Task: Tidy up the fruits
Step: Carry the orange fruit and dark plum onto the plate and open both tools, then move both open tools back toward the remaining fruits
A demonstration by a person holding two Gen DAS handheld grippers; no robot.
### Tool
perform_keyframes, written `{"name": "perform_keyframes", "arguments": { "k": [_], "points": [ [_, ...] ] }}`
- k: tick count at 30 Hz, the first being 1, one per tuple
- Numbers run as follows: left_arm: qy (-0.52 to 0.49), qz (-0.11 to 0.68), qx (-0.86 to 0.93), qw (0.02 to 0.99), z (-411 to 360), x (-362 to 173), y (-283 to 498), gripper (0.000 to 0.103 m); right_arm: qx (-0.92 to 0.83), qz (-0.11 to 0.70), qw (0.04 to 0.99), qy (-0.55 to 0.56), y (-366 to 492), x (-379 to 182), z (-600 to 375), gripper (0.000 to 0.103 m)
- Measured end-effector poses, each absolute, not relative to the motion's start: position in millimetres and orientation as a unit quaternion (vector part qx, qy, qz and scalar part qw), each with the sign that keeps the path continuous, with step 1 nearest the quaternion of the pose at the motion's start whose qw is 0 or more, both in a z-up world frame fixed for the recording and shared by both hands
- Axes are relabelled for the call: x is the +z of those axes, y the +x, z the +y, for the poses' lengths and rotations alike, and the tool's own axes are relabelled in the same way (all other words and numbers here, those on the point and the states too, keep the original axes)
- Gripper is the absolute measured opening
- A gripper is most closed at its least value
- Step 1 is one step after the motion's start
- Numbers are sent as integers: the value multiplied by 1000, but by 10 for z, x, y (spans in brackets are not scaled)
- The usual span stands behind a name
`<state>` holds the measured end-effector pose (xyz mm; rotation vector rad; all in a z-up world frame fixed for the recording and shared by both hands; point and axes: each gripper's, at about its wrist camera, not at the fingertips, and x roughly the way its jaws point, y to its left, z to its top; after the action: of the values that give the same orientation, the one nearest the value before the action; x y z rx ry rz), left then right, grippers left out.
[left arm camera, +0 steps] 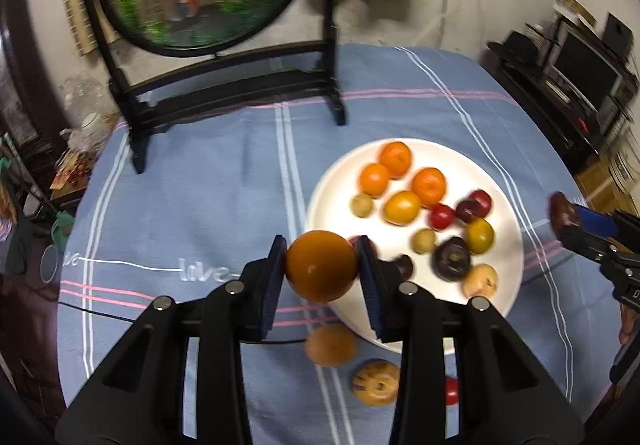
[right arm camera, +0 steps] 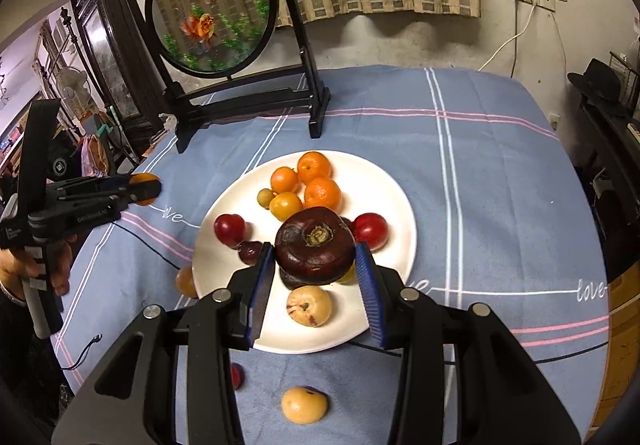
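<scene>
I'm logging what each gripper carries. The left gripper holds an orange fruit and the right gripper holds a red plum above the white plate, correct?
Not quite. The right gripper holds a dark purple fruit with a dried stem cap, not a red plum, as the right wrist view shows. The rest stands: the left gripper holds an orange fruit, and the white plate lies below.

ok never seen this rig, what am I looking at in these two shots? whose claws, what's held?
No robot: a person holds a two-finger clamp in each hand, with a fisheye camera on each looking along its fingers. In the left-hand view, the left gripper clamps a smooth round orange fruit. In the right-hand view, the right gripper clamps a dark purple round fruit above the round white plate of mixed fruit. The plate sits on a blue striped tablecloth; a few loose fruits lie beside it.
</scene>
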<state>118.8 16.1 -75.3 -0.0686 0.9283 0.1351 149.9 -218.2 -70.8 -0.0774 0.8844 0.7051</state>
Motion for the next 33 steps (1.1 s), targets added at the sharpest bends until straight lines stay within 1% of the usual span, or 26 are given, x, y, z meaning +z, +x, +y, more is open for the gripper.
{"name": "perform_keyframes", "arguments": {
  "k": [9, 18, 24, 25, 26, 27, 28, 29, 30, 31, 33],
  "points": [
    [-1, 459, 32, 888, -241, -836, 1331, 37, 360, 417, 833, -52, 1457, -700, -1915, 42],
    [5, 449, 32, 893, -272, -794, 1483, 37, 372, 413, 829, -55, 1583, -718, -1686, 42],
    [2, 454, 24, 890, -269, -906, 1646, 36, 358, 426, 829, -61, 1781, -845, -1554, 42],
    [2, 457, 27, 889, -266, -938, 1666, 37, 356, 431, 827, -63, 1822, -888, -1540, 42],
    [5, 463, 37, 886, -243, -986, 1688, 44, 352, 439, 824, -66, 1877, -947, -1516, 42],
    [2, 468, 44, 883, -206, -1018, 1695, 54, 347, 441, 825, -68, 1907, -978, -1507, 44],
    [-4, 469, 48, 882, -170, -1034, 1691, 57, 344, 441, 826, -70, 1933, -999, -1502, 46],
    [-10, 469, 50, 882, -137, -1046, 1677, 57, 339, 440, 828, -75, 1949, -1006, -1497, 49],
    [-12, 472, 53, 880, -104, -1062, 1663, 57, 331, 436, 833, -77, 1954, -996, -1505, 60],
    [-12, 472, 56, 880, -82, -1069, 1652, 57, 327, 430, 838, -75, 1955, -984, -1521, 62],
    [-17, 470, 60, 880, -42, -1055, 1620, 57, 328, 424, 842, -65, 1955, -918, -1581, 62]
  ]
}}
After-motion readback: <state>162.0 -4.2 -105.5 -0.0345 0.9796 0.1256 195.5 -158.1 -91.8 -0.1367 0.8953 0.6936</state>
